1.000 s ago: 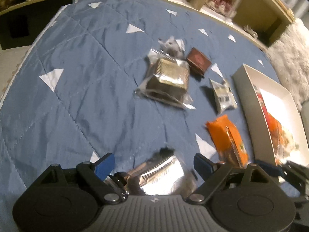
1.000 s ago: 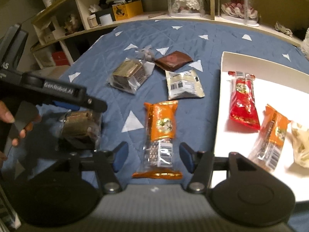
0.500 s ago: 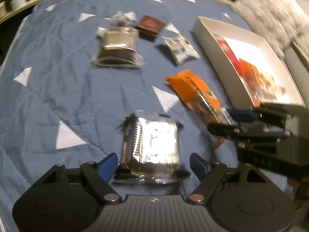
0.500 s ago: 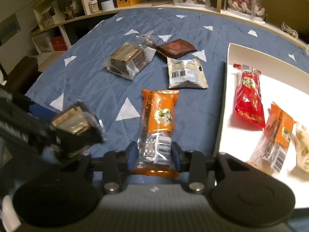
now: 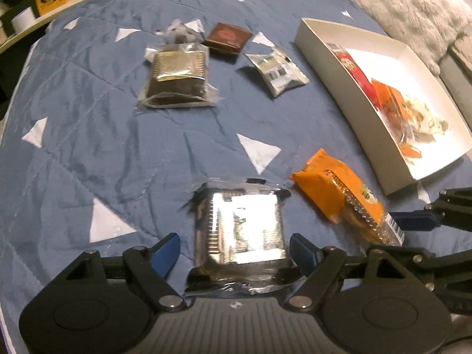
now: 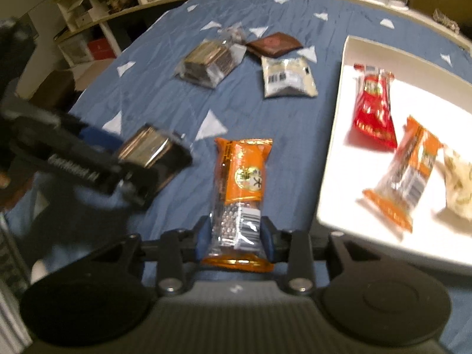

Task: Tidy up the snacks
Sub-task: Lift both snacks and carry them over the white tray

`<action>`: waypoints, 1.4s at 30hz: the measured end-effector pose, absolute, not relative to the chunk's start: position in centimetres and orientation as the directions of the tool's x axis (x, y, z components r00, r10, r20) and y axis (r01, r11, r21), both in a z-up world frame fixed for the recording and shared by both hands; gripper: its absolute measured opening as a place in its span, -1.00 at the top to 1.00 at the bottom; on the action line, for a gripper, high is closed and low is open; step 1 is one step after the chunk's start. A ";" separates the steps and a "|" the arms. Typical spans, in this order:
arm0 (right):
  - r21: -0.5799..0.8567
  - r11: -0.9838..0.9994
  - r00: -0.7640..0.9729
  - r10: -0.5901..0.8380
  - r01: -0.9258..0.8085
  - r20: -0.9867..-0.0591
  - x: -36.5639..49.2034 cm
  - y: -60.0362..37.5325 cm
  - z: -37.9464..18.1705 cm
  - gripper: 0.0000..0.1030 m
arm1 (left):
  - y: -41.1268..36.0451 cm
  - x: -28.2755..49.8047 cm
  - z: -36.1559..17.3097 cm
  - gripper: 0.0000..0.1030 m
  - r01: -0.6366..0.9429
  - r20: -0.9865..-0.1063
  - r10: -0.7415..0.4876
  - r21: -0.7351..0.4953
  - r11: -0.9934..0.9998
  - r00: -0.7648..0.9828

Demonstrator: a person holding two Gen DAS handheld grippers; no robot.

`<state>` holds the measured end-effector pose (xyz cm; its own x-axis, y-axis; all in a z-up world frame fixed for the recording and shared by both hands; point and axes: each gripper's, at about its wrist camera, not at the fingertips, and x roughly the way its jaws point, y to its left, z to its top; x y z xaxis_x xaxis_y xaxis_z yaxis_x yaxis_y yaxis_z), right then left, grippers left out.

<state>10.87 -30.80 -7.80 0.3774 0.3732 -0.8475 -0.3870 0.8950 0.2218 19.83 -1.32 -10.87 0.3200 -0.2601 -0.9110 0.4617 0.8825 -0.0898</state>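
Observation:
A silver-wrapped cake packet (image 5: 239,230) sits between the blue pads of my left gripper (image 5: 234,246), which is shut on its wide body just above the blue quilt (image 5: 103,135). The right wrist view shows this packet (image 6: 144,144) tilted in those jaws. My right gripper (image 6: 236,236) is shut on the clear barcode end of an orange snack packet (image 6: 242,171), which lies lengthwise on the quilt. One of the right gripper's fingers (image 5: 413,219) shows beside that packet (image 5: 333,188). The white tray (image 6: 333,147) stands to the right.
The tray holds a red packet (image 6: 374,109), an orange packet (image 6: 407,171) and a pale one (image 6: 457,183). Farther back lie a second cake packet (image 5: 177,73), a brown sachet (image 5: 228,38) and a silver sachet (image 5: 277,70). Shelves line the far edge.
My left gripper swung toward the tray side and its jaws narrowed around the silver packet. The right jaws closed from open onto the orange packet's clear end.

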 end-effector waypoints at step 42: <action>0.285 0.910 0.568 0.411 -0.302 -0.713 13.3 -33.6 -4.4 0.28 | -1.6 19.1 -4.8 -0.23 0.286 -0.755 -0.292 -0.144 0.947 0.587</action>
<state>13.25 -33.57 -4.39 0.5684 0.4113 -0.7126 -0.3015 0.9100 0.2847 19.07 -1.63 -4.84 0.5868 -0.2917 -0.7554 0.2859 0.9474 -0.1438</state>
